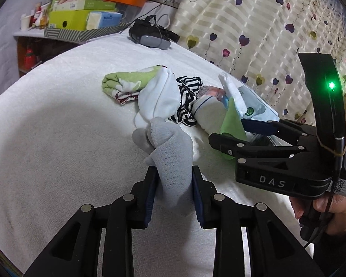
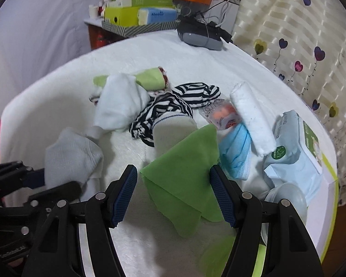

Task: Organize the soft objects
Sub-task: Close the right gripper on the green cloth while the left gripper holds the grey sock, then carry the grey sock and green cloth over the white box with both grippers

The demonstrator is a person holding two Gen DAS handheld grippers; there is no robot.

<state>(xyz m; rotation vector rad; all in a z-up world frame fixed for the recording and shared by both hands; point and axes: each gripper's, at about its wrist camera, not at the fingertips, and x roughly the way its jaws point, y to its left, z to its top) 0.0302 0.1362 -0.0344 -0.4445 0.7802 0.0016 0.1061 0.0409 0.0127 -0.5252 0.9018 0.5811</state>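
My left gripper [image 1: 174, 191] is shut on a grey sock [image 1: 170, 159], which also shows in the right wrist view [image 2: 71, 157]. My right gripper [image 2: 173, 196] is open, its pads on either side of a green cloth [image 2: 184, 173] without pinching it. Beyond lie a white sock [image 1: 159, 99], a striped black-and-white garment [image 2: 170, 108], a white sock with a blue line [image 2: 173, 127], a rolled green towel [image 1: 126, 83], a blue face mask [image 2: 236, 154], a white roll [image 2: 251, 120] and a wipes pack [image 2: 295, 161].
All lie on a white towel-covered table [image 1: 57, 127]. A dark headset [image 1: 150, 35] sits at the far edge. Boxes [image 1: 80, 16] are stacked on a shelf behind. A heart-patterned curtain [image 1: 253, 23] hangs at the right. A clear lidded container [image 2: 286, 198] sits near the right gripper.
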